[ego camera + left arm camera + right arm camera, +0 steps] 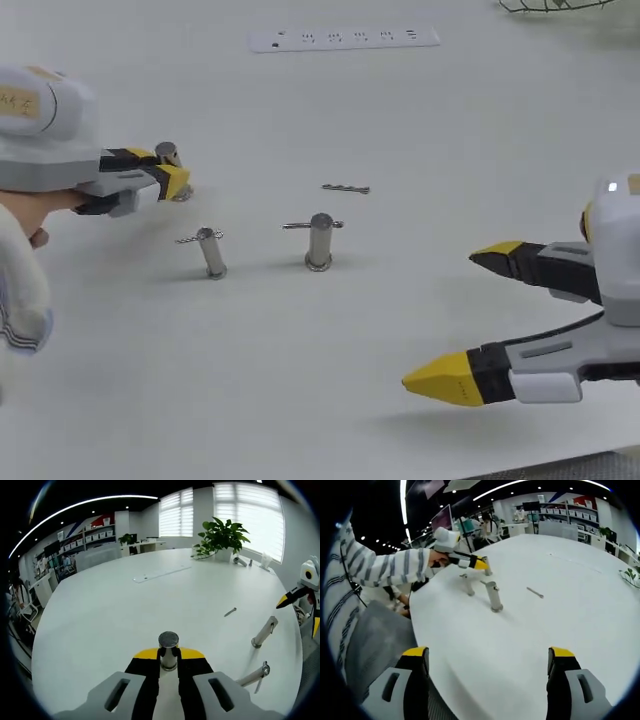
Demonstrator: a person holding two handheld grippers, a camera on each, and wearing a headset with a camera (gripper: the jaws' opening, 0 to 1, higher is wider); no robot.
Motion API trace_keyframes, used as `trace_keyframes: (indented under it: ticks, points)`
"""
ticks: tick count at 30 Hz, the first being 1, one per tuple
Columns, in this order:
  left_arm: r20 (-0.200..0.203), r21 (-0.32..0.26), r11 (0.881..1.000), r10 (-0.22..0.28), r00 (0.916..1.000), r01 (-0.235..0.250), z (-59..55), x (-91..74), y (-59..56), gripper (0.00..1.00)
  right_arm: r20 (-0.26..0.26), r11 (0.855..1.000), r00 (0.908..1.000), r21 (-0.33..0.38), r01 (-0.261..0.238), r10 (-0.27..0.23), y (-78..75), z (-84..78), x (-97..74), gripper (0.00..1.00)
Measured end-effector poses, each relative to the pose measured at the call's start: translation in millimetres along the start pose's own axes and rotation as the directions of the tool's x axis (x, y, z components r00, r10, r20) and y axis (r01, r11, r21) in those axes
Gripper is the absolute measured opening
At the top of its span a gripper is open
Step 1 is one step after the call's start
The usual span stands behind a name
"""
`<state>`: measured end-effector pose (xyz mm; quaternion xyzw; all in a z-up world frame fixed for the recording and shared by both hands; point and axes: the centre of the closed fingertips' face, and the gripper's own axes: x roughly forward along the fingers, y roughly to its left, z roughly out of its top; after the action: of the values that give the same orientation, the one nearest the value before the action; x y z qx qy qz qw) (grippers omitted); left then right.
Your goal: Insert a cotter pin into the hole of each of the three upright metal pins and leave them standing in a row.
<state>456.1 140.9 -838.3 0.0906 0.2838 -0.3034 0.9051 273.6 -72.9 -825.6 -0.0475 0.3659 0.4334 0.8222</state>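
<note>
One pin [168,641] in left tongs [168,656], right tongs [438,320] agape, level.

A small yellow label [15,101] on the left gripper [168,172] carries dark marks, perhaps characters, too blurred to read. Nothing else is legible.

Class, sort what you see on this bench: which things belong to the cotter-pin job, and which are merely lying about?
Belongs to the job: held metal pin in left gripper; middle metal pin; right metal pin; loose cotter pin.
Lying about: power strip; potted plant.
</note>
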Motion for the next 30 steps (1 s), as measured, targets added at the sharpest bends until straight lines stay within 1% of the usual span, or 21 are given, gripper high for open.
trace_keyframes:
  ticks: [2, 3, 4, 5, 6, 8, 9, 12, 14, 16, 18, 20, 22, 26, 28, 29, 30]
  points:
    - [-0.024, 0.019, 1.0, 0.005, 0.9997, -0.004, -1.4, -3.1, -1.1, 0.11, 0.008, 1.0, 1.0, 0.008, 0.003, -0.003, -0.2, 1.4, -0.9, 1.0]
    - [-0.03, 0.015, 1.0, 0.008, 0.9995, -0.007, -1.8, -4.4, -1.0, 0.11, 0.012, 1.0, 0.9999, 0.009, 0.004, -0.004, -0.5, 2.0, -1.2, 1.0]
    - [-0.041, 0.0, 1.0, 0.013, 0.9991, -0.013, -3.4, -6.4, -0.2, 0.1, 0.013, 1.0, 0.9999, 0.009, 0.005, -0.005, -0.8, 2.4, -1.5, 1.0]
    - [-0.051, -0.027, 0.999, 0.022, 0.9985, -0.024, -5.1, -8.2, 0.6, 0.1, 0.013, 1.0, 0.9999, 0.008, 0.005, -0.005, -0.9, 2.5, -1.7, 1.0]
    - [-0.052, -0.085, 0.995, 0.038, 0.9979, -0.043, -5.7, -11.3, 2.8, 0.1, 0.012, 1.0, 0.9999, 0.005, 0.004, -0.004, -1.0, 2.5, -1.9, 1.0]
    - [-0.045, -0.079, 0.996, 0.038, 0.9983, -0.041, -3.9, -15.8, 4.6, 0.1, 0.012, 1.0, 0.9999, 0.004, 0.002, -0.002, -0.8, 2.8, -2.0, 1.0]
    - [-0.04, -0.073, 0.996, 0.047, 0.9981, -0.049, -2.3, -20.1, 5.5, 0.1, 0.014, 1.0, 0.9999, 0.004, 0.001, -0.001, -0.6, 3.2, -2.0, 1.0]
    - [-0.043, -0.046, 0.996, 0.072, 0.9965, -0.074, 3.0, -31.1, 8.7, 0.1, 0.024, 1.0, 0.9997, 0.002, -0.004, 0.004, 0.1, 5.3, -1.5, 1.0]
    - [-0.046, -0.054, 0.995, 0.082, 0.9956, -0.084, 5.9, -38.4, 9.3, 0.1, 0.022, 1.0, 0.9997, -0.005, -0.009, 0.01, 1.1, 5.6, -0.7, 1.0]
    - [-0.045, -0.059, 0.993, 0.096, 0.9943, -0.099, 9.9, -50.0, 8.4, 0.1, 0.027, 1.0, 0.9995, -0.011, -0.014, 0.015, 2.3, 7.2, 0.0, 1.0]
    - [-0.049, -0.078, 0.99, 0.112, 0.9925, -0.116, 11.1, -58.1, 7.7, 0.11, 0.031, 1.0, 0.9993, -0.015, -0.02, 0.021, 3.6, 8.7, 0.8, 1.0]
    - [-0.047, -0.101, 0.986, 0.129, 0.9905, -0.133, 12.3, -67.3, 5.8, 0.11, 0.03, 0.999, 0.9991, -0.024, -0.029, 0.03, 5.5, 9.6, 2.0, 1.0]
    - [-0.042, -0.101, 0.985, 0.137, 0.9897, -0.14, 12.8, -75.3, 1.9, 0.11, 0.027, 0.999, 0.9989, -0.032, -0.037, 0.038, 7.2, 9.8, 3.1, 1.0]
    - [-0.054, -0.112, 0.981, 0.152, 0.9869, -0.157, 10.8, -87.9, -7.0, 0.11, 0.029, 0.998, 0.9983, -0.044, -0.049, 0.05, 10.3, 10.5, 3.9, 1.0]
    - [-0.064, -0.116, 0.977, 0.173, 0.9829, -0.179, 9.6, -94.4, -11.7, 0.11, 0.031, 0.997, 0.998, -0.046, -0.053, 0.055, 11.4, 10.8, 3.8, 1.0]
    - [-0.07, -0.131, 0.972, 0.188, 0.9796, -0.196, 9.0, -97.9, -14.4, 0.11, 0.031, 0.997, 0.9979, -0.049, -0.055, 0.056, 11.7, 10.9, 3.7, 1.0]
    - [-0.068, -0.135, 0.971, 0.192, 0.9791, -0.199, 9.4, -99.9, -17.3, 0.11, 0.031, 0.997, 0.9979, -0.05, -0.055, 0.056, 11.8, 10.6, 3.7, 1.0]
